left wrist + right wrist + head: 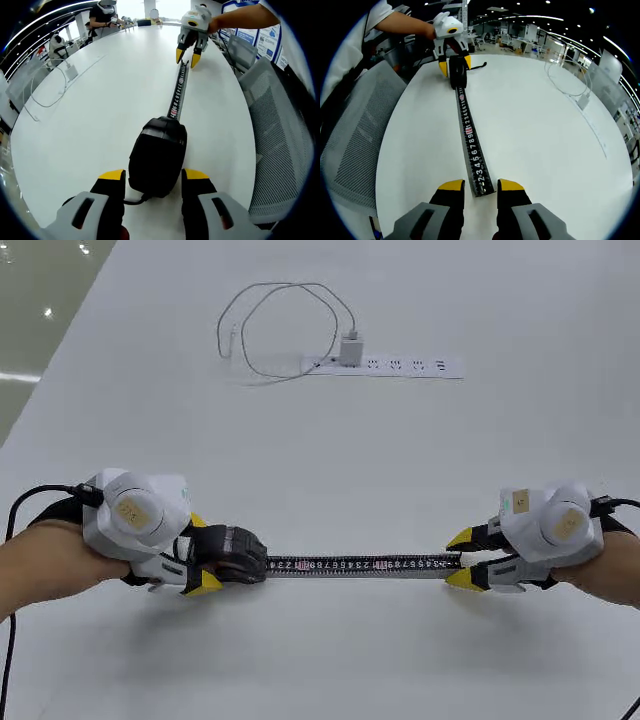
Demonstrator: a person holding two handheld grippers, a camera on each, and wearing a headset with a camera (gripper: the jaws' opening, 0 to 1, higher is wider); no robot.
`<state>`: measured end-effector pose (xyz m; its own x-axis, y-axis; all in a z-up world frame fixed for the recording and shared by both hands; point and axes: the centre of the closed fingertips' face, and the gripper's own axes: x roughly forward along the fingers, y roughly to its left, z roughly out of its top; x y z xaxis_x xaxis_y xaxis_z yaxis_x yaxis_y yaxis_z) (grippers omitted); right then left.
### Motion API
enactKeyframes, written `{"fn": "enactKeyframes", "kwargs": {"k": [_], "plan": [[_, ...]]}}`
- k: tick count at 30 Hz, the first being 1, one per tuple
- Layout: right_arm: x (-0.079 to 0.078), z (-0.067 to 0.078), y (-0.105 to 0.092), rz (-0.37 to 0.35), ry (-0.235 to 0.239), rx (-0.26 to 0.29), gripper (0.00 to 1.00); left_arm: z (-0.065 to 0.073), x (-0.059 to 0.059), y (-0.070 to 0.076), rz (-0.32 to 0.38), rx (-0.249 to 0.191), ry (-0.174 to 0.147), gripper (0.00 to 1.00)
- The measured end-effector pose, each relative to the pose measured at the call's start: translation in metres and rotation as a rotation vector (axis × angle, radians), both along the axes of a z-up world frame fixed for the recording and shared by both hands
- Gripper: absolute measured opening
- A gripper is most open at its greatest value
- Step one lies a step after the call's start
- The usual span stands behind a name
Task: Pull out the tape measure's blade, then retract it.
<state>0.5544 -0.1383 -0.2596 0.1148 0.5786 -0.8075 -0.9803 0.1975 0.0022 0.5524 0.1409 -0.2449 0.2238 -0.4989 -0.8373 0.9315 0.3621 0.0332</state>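
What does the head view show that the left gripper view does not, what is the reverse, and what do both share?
The head view adds the hand that holds the left gripper and the black cord leading from it. The left gripper view adds a grey mesh chair beside the table and a person at its far end. Both share the black case between the left gripper's fingers, the blade drawn out across the white table, its end between the right gripper's fingers, and the white charger with its looped cable.
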Motion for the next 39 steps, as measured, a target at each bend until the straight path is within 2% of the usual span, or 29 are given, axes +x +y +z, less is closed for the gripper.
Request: {"fn": "enactKeyframes", "kwargs": {"k": [5, 9, 12, 15, 16, 18, 20, 28, 34, 39], "plan": [[-0.001, 0.001, 0.002, -0.011, -0.003, 0.011, 0.22, 0.002, 0.0, 0.002, 0.015, -0.009, -0.003, 0.42], [0.001, 0.009, 0.001, -0.038, -0.022, 0.031, 0.23, 0.007, 0.001, 0.004, 0.041, -0.028, -0.011, 0.44], [0.001, 0.014, 0.001, -0.067, -0.033, 0.054, 0.23, 0.01, 0.0, 0.006, 0.069, -0.051, -0.011, 0.47], [-0.002, 0.017, 0.003, -0.088, -0.036, 0.066, 0.25, 0.015, 0.0, 0.007, 0.087, -0.075, -0.028, 0.48], [-0.003, 0.018, 0.003, -0.099, -0.039, 0.071, 0.25, 0.019, 0.0, 0.005, 0.097, -0.103, -0.045, 0.49], [-0.004, 0.019, 0.004, -0.108, -0.046, 0.074, 0.27, 0.022, -0.002, 0.006, 0.109, -0.125, -0.044, 0.5], [-0.005, 0.02, 0.005, -0.123, -0.048, 0.081, 0.29, 0.023, -0.002, 0.009, 0.116, -0.12, -0.057, 0.5], [-0.013, 0.026, 0.012, -0.185, -0.054, 0.118, 0.36, 0.028, -0.008, 0.016, 0.17, -0.153, -0.073, 0.53], [-0.015, 0.022, 0.012, -0.197, -0.051, 0.12, 0.36, 0.027, -0.014, 0.017, 0.192, -0.165, -0.075, 0.53], [-0.017, 0.026, 0.011, -0.218, -0.067, 0.13, 0.39, 0.032, -0.015, 0.017, 0.214, -0.187, -0.096, 0.54]]}}
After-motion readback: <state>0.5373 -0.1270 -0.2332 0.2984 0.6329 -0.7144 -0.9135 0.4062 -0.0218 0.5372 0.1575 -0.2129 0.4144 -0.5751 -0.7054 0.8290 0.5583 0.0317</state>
